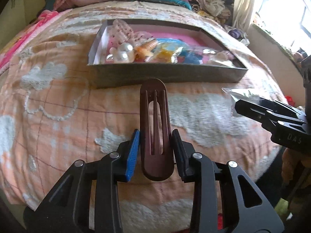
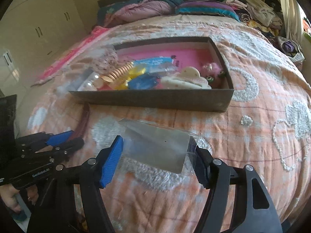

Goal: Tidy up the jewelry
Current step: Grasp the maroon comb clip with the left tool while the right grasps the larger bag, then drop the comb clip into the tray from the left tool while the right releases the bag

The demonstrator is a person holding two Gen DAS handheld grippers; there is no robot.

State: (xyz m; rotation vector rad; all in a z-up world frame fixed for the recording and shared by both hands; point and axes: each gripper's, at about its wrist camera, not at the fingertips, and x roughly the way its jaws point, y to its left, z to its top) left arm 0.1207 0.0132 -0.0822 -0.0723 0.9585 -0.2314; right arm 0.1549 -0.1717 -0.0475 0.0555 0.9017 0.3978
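Hair clip (image 1: 156,134), brown and long, lay on the bed (image 1: 58,104) pinched between the left gripper's (image 1: 156,151) jaws, its length pointing toward the box (image 1: 167,75). Right gripper (image 2: 155,159) jaws pinched a clear bag (image 2: 155,147).

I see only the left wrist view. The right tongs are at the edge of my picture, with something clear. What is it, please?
Observer: It is a clear packet with a flat grey card inside. The right tongs grip it by its two side edges.
Operator: The right end of the box is only glare for me. What lies there?
Observer: A cream claw clip lies against the near wall of the box.
Operator: Is anything behind that clip?
Observer: Yes, a pink fluffy piece sits close to the right wall.
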